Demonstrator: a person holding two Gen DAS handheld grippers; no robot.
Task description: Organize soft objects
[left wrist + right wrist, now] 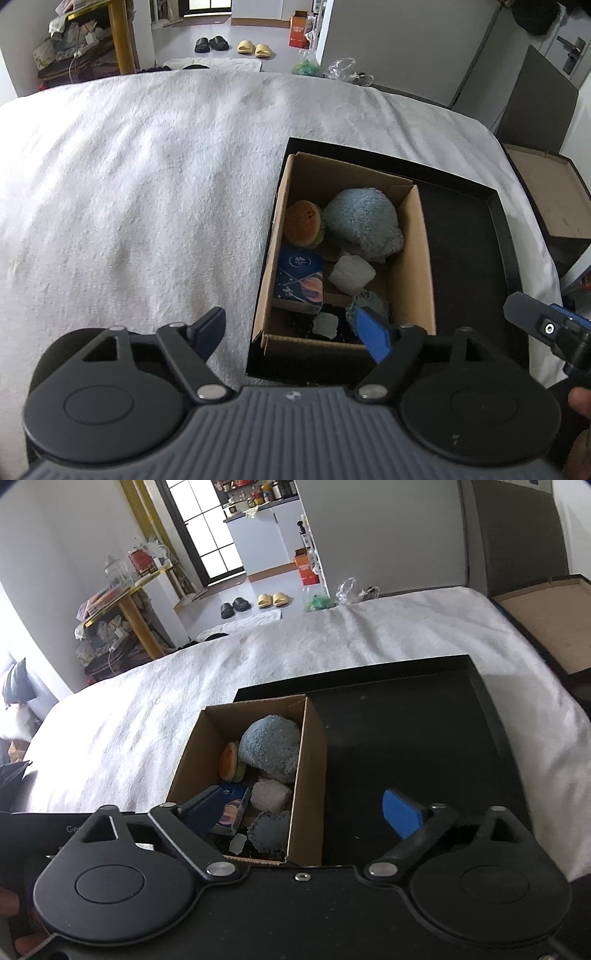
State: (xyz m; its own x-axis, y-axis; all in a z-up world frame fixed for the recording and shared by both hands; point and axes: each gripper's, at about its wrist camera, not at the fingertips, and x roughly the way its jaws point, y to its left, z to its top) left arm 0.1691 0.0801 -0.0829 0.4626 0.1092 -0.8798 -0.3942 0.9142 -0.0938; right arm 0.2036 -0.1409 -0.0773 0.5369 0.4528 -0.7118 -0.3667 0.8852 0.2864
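Two tools hang over a bed [129, 177] covered in white terry cloth, both released with nothing between their fingers. The left tool [295, 332] fills the bottom of its own view; the right tool [303, 812] fills the bottom of its view and also shows at the lower right edge of the left view. A cardboard box [417, 258] sits in the left half of a black tray [495, 240], at centre right in the left view. Inside it, toward the upper part of the box, lie a blue-grey plush [364, 225] and a burger plush [303, 228], touching. Below them sit a blue tissue pack [300, 280], a white bundle [351, 274] and a grey-blue fuzzy piece [269, 829].
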